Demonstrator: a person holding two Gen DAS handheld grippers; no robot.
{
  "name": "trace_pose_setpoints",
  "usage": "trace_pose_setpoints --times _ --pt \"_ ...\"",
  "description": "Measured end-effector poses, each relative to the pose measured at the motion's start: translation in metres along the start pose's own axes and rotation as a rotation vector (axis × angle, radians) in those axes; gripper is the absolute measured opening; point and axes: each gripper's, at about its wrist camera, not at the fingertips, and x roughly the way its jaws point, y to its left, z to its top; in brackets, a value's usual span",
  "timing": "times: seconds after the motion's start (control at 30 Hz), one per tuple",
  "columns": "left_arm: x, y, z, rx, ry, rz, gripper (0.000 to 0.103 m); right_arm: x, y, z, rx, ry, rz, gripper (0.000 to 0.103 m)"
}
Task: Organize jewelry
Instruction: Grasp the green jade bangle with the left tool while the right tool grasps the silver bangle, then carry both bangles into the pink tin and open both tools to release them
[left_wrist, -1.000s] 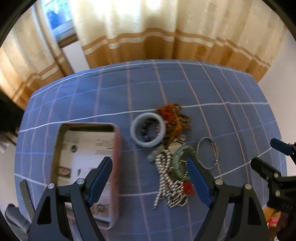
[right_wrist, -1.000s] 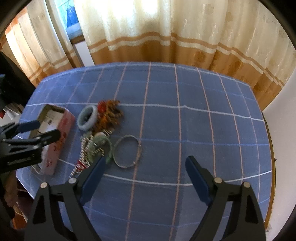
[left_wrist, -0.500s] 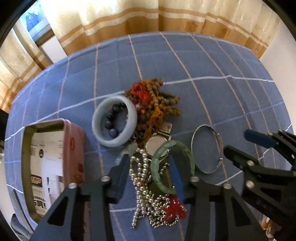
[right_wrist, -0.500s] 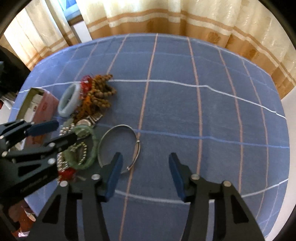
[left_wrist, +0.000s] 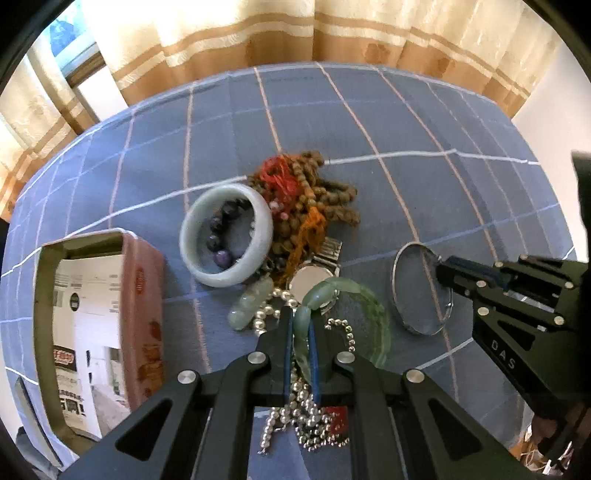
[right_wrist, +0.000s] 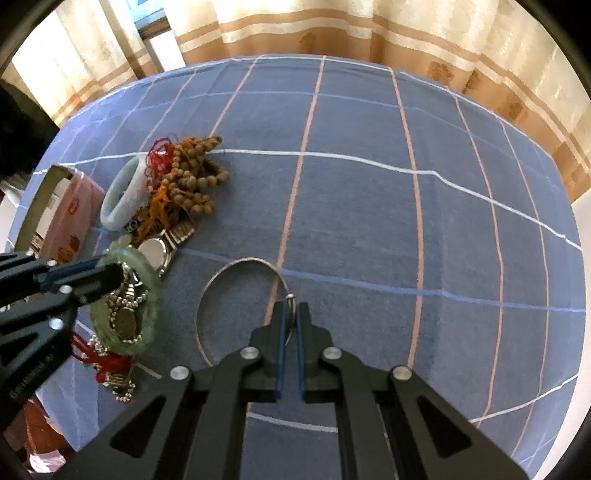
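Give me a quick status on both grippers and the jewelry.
Left hand-held gripper closing on green bangle. Right hand-held gripper shut on silver bangle. Pearl strand tangled under green bangle, may drag. Box open at left.

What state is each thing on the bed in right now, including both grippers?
Left gripper: closing on the green bangle.
Right gripper: shut on the silver bangle.
Box: open, lying on its side.
Pale bangle: flat, dark beads inside.
Brown beads: heaped, tangled.
Pearl strands: loose under the left gripper.
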Motion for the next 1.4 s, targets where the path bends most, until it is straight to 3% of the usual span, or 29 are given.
trace_pose_setpoints --times 0.3,0.43,0.5,0.57,0.6,0.73,0.8,0.93,0.97,1.13,1.4 --pt "-0.036 0.016 -0.011 -0.036 -0.039 -0.01 0.007 -0.034 0.001 0.006 0.016 -0.046 0.037 0.005" --pt "-0.046 0.022 -0.01 -0.048 -0.052 -0.004 0.007 -0.03 0.006 0.002 0.025 -0.047 0.058 0.008" --pt "-0.048 0.025 -0.009 -0.051 -0.055 -0.001 0.007 -0.024 0.006 0.004 0.027 -0.052 0.032 0.02" --pt "-0.049 0.029 -0.008 -0.056 -0.056 0.003 0.007 -0.021 0.008 0.006 0.027 -0.064 0.008 0.058" --pt "-0.049 0.031 -0.008 -0.06 -0.056 0.003 0.007 -0.019 0.009 0.007 0.028 -0.071 -0.001 0.058" --pt "-0.047 0.037 -0.012 -0.074 -0.048 0.006 0.007 -0.007 0.011 0.008 0.001 -0.044 -0.01 0.053" --pt "-0.046 0.04 -0.013 -0.084 -0.044 0.009 0.007 0.003 0.016 0.006 -0.038 -0.024 -0.035 0.036" --pt "-0.048 0.046 -0.016 -0.098 -0.044 0.012 0.007 0.009 0.023 0.005 -0.096 -0.039 -0.066 0.022" --pt "-0.049 0.047 -0.017 -0.103 -0.046 0.013 0.007 0.009 0.023 0.006 -0.095 -0.037 -0.067 0.008" --pt "-0.054 0.056 -0.017 -0.122 -0.061 0.021 0.007 0.005 0.016 0.008 -0.07 -0.023 -0.027 0.008" --pt "-0.068 0.073 -0.018 -0.163 -0.091 0.031 0.007 -0.033 0.022 0.008 -0.048 -0.09 0.013 0.008"
